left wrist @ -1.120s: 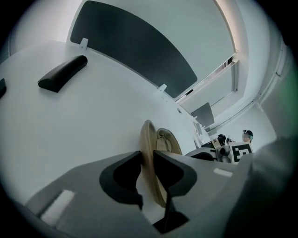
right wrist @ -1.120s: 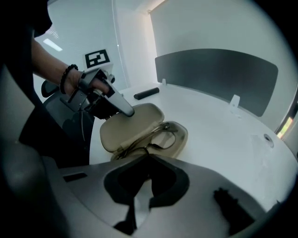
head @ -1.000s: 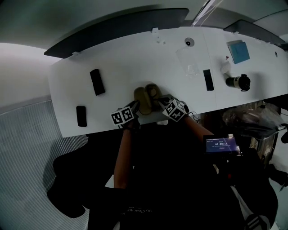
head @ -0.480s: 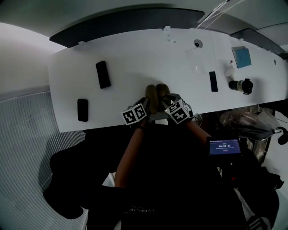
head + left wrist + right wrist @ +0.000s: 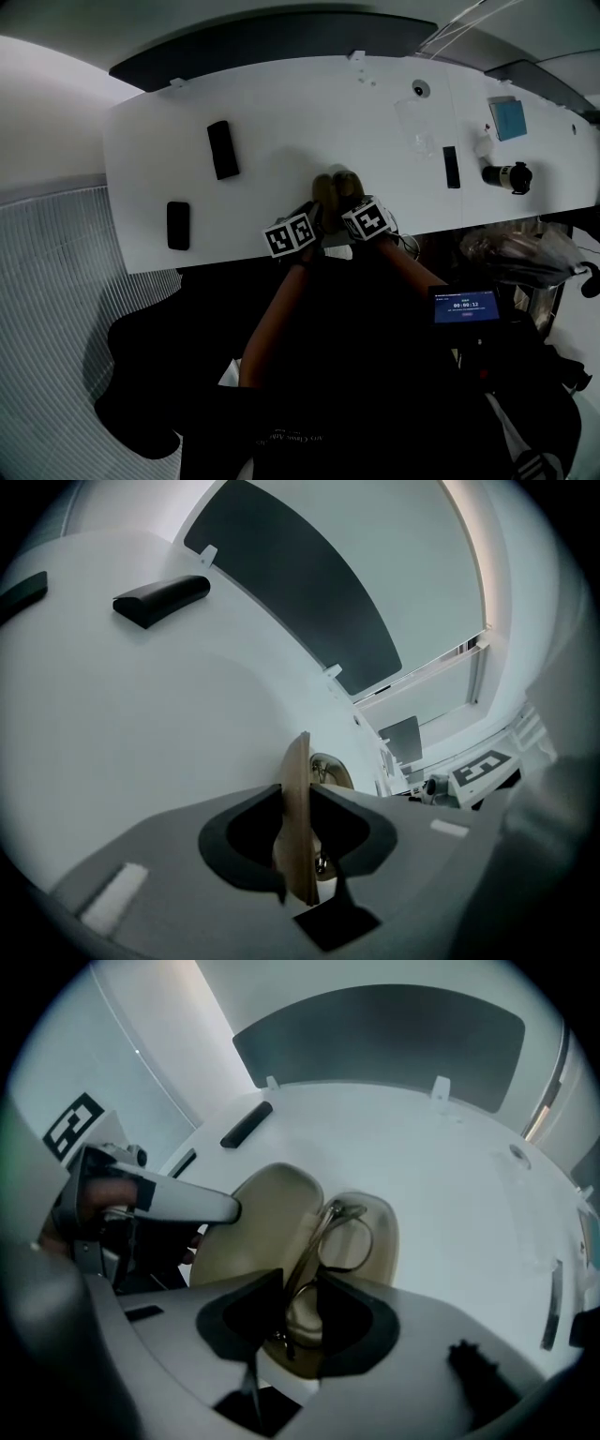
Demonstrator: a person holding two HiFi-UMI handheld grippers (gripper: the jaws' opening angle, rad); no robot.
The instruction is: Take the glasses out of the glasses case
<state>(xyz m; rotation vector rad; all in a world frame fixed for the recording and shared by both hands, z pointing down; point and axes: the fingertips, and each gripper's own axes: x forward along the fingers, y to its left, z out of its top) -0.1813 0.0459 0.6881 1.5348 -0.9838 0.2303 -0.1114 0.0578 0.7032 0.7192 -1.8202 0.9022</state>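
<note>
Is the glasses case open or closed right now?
Open. The glasses case shows two tan halves spread apart, the glasses showing inside, and the left gripper pinches one half's edge.

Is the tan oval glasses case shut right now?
No: in the right gripper view the tan oval glasses case lies with both halves spread apart, thin-rimmed glasses showing inside.

Long white tabletop (image 5: 281, 112), slightly curved in the head view, with a dark panel (image 5: 272, 45) running along its far edge. A second dark panel (image 5: 544, 70) sits further right. A pale wall (image 5: 47, 112) is off to the left, and below it a floor (image 5: 56, 300) with fine ribbed lines. Lighting's soft and kinda flat, with no hard shadows. A small lit screen (image 5: 466, 306) glows at the right.
</note>
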